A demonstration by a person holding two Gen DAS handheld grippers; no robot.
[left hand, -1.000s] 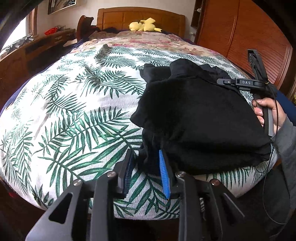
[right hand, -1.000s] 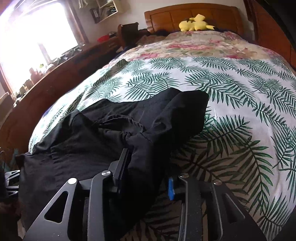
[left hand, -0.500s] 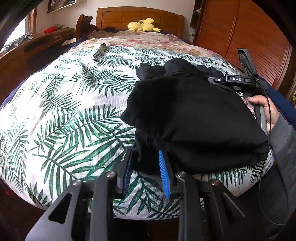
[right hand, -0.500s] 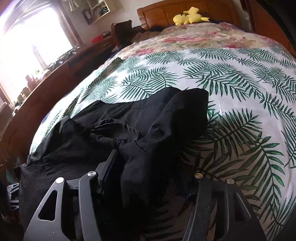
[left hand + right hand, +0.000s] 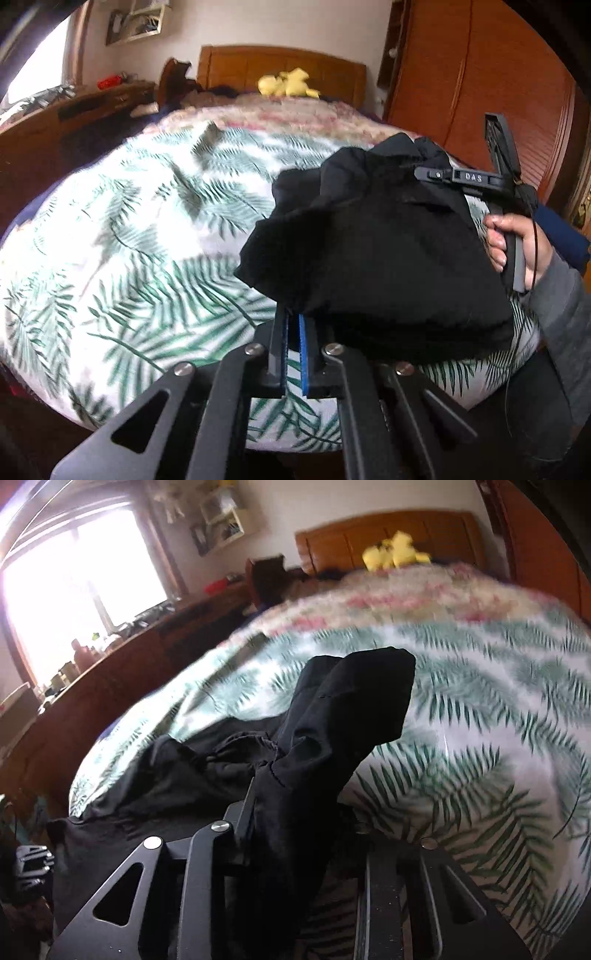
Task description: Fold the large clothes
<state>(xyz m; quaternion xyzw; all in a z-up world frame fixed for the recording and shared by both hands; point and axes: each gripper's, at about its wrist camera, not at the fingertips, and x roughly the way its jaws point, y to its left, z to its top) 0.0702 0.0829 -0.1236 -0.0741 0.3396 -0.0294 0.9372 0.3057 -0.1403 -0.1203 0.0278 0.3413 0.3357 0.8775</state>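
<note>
A large black garment (image 5: 380,254) is lifted off the palm-leaf bedspread (image 5: 140,236), stretched between both grippers. My left gripper (image 5: 293,325) is shut on its near lower edge; the blue pads nearly touch. My right gripper (image 5: 295,812) is shut on a bunched fold of the garment (image 5: 332,731), which drapes over and hides its fingertips. The right gripper and the hand that holds it also show in the left wrist view (image 5: 476,181), at the garment's far right corner.
The bed has a wooden headboard (image 5: 280,70) with a yellow plush toy (image 5: 288,83) at the far end. A wooden dresser (image 5: 66,122) runs along the left and a wooden wardrobe (image 5: 491,85) along the right. A bright window (image 5: 74,590) lies left.
Both grippers have risen and lifted the garment off the bed. The left jaws have closed from a wide gap onto the garment's edge. The cloth now hangs bunched between them.
</note>
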